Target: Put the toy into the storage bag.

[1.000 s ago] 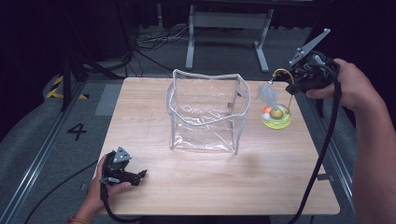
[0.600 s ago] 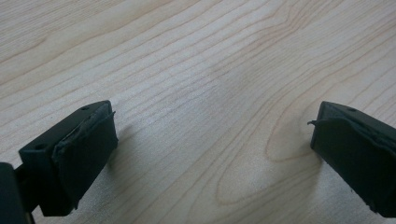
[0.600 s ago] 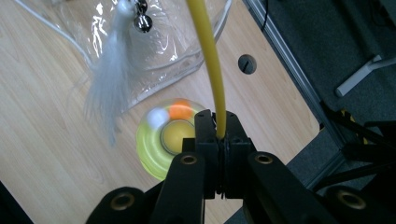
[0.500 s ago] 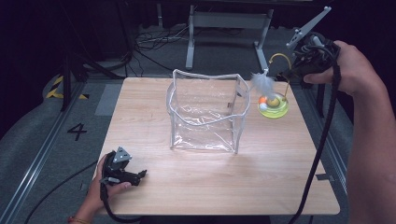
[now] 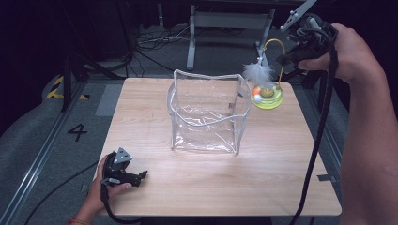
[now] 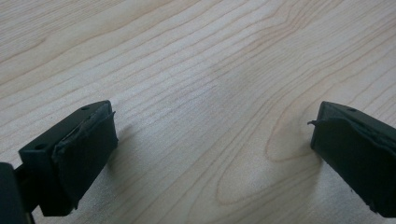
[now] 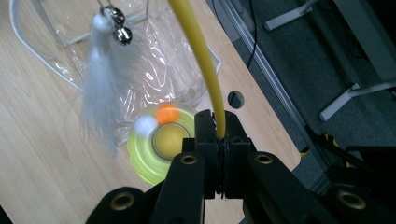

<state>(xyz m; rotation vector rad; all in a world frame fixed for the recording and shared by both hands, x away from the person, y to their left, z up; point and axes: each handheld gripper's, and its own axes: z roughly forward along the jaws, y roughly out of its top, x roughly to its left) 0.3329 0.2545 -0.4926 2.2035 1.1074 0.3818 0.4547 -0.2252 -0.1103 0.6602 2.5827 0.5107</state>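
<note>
The right tongs (image 5: 287, 60) are hanging above the far right corner of the light wooden counter (image 5: 281, 187), clamped together on the yellow curved wire (image 7: 201, 60) of a cat toy. In the right gripper view the jaws are meeting tightly around that wire just above their tips. The toy's round yellow-green disc base (image 5: 267, 97), with an orange ball (image 7: 167, 113) and a white ball (image 7: 145, 125) sitting in it, is hanging just beside the right far corner of the clear plastic bag with white edging (image 5: 206, 112), which is standing upright and open near the middle of the counter. A white feather (image 5: 257, 72) with small silver bells (image 7: 119, 25) is dangling from the wire's far end, over the bag's right rim.

The left tongs (image 5: 143, 175) are lying low at the near left part of the counter, held in the person's left hand (image 5: 101, 190). Their jaws are standing wide apart with only bare wood between them.
</note>
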